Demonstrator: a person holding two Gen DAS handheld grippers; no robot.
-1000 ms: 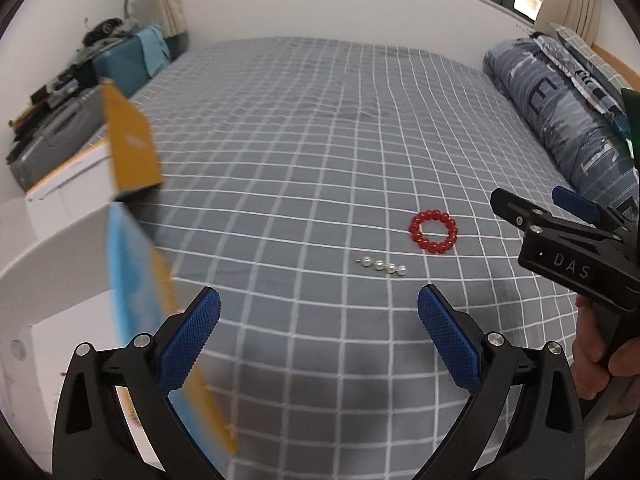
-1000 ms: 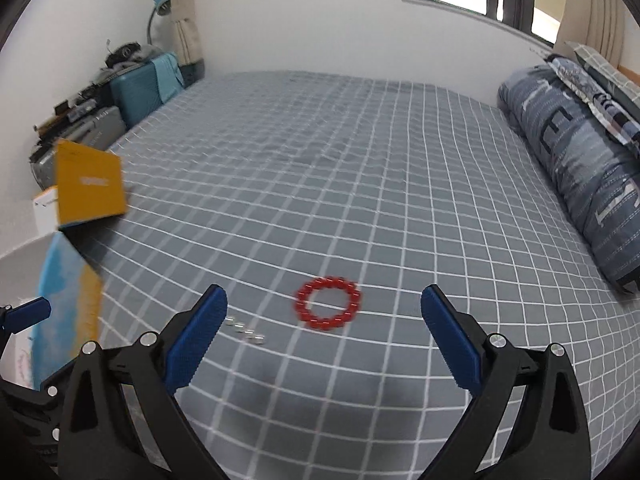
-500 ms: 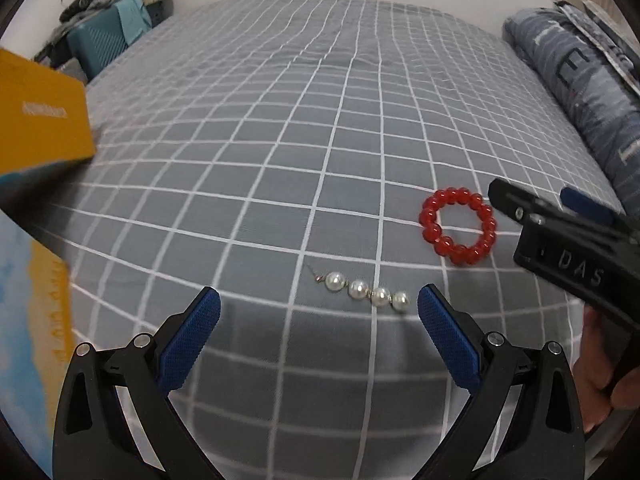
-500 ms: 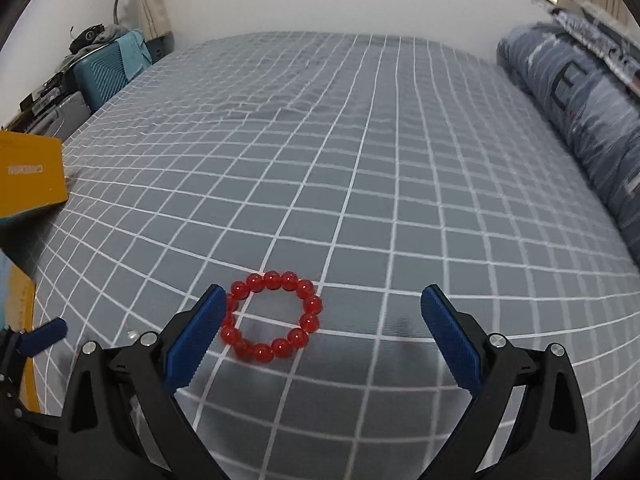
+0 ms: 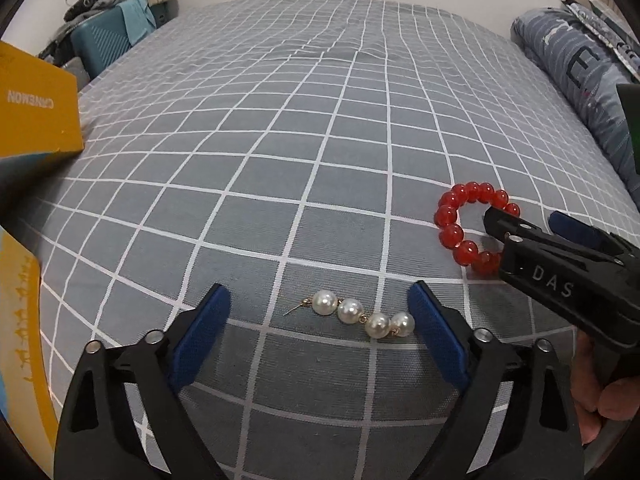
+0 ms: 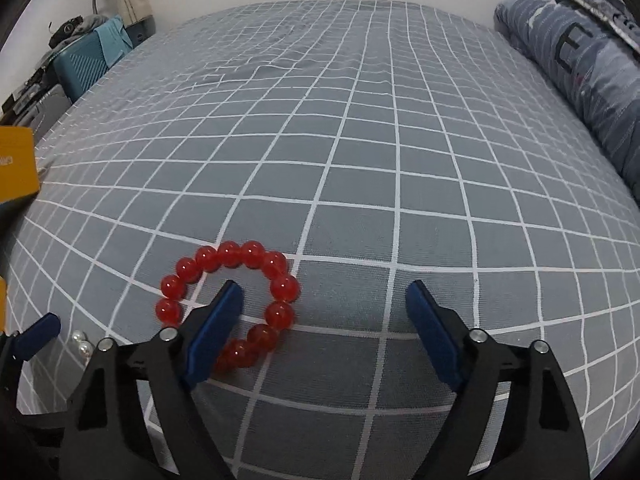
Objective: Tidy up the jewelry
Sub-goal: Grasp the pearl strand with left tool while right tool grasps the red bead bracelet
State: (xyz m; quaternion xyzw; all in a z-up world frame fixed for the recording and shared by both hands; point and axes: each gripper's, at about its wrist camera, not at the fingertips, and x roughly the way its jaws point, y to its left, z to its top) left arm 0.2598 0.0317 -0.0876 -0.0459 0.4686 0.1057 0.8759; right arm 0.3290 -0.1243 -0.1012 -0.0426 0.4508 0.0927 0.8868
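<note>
Left wrist: grey checked bedspread, yellow box

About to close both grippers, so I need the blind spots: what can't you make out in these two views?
- Red bead bracelet: right wrist view, near-left beads hidden behind the right gripper finger; contact unclear.
- Same bracelet: left wrist view, right side covered by that gripper's body.
- Pearl piece: right wrist view shows two pearls only, rest behind the gripper.
- Yellow box: cut off by the frame edge, contents unseen.
</note>
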